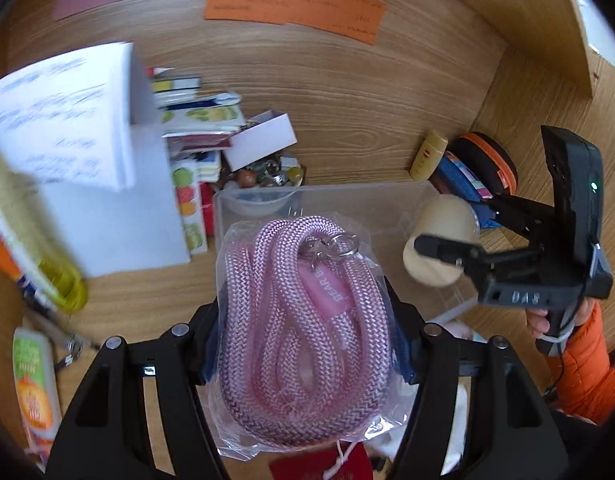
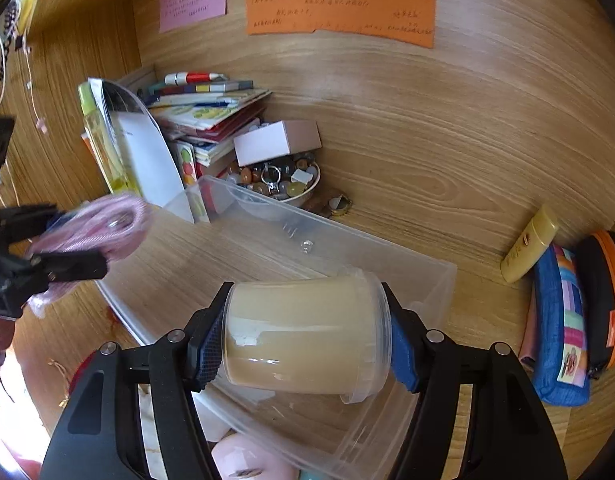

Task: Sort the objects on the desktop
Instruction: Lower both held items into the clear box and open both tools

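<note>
My left gripper (image 1: pixel 307 344) is shut on a bagged coil of pink rope (image 1: pixel 303 332) and holds it above the near end of a clear plastic bin (image 1: pixel 387 200). My right gripper (image 2: pixel 305 344) is shut on a beige jar (image 2: pixel 303 340) lying sideways, held over the clear plastic bin (image 2: pixel 387 248). In the left wrist view the right gripper (image 1: pixel 447 256) and the jar (image 1: pixel 439 240) show at the right. In the right wrist view the left gripper (image 2: pixel 63 252) and the pink rope (image 2: pixel 99 228) show at the left, blurred.
A stack of books (image 2: pixel 203 120), a white box (image 2: pixel 275 140) and a bowl of small stones (image 2: pixel 283 184) stand at the back. A yellow tube (image 2: pixel 527 244), a blue pouch (image 2: pixel 563 328) and an orange-rimmed case (image 2: pixel 603 300) lie right. Bottles (image 1: pixel 35 380) lie left.
</note>
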The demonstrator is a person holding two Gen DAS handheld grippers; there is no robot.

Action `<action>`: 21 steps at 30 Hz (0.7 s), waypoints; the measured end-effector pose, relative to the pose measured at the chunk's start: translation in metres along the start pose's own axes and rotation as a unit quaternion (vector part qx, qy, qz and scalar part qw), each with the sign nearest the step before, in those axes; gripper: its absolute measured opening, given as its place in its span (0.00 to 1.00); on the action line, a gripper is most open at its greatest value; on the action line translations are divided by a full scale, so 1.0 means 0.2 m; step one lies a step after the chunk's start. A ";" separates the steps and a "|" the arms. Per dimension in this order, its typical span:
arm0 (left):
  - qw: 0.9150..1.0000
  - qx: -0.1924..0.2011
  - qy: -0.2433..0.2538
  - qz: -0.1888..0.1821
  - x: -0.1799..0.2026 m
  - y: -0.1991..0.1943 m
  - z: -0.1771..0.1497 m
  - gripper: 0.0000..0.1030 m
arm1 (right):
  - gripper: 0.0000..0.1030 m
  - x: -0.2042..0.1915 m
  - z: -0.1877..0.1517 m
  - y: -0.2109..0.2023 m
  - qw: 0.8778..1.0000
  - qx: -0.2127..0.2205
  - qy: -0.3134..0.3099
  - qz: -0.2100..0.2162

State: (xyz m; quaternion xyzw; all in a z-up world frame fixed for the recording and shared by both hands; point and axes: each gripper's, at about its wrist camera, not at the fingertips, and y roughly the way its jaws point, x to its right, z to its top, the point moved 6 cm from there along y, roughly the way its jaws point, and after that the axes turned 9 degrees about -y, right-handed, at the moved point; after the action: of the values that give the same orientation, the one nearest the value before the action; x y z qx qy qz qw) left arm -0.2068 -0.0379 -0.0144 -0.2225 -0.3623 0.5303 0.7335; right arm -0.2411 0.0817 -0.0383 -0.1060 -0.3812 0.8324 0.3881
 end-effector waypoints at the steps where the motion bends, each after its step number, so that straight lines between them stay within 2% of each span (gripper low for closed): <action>1: 1.000 -0.003 0.004 -0.001 0.01 0.02 0.00 0.63 | 0.62 0.00 0.00 0.01 1.000 -0.004 -0.003 0.000; 11: 0.999 -0.041 0.034 0.004 0.05 0.24 0.06 0.63 | 0.62 0.02 -0.03 0.16 0.999 -0.043 -0.028 0.005; 21: 0.995 -0.088 0.052 0.020 0.02 0.40 0.04 0.63 | 0.62 -0.03 -0.05 0.23 0.993 -0.090 -0.070 0.016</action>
State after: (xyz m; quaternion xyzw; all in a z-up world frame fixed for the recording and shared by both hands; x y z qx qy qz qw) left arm -0.2625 -0.0081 -0.0651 -0.3207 -0.3642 0.4991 0.7180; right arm -0.2582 0.0649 -0.0792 -0.0882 -0.4790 0.8060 0.3363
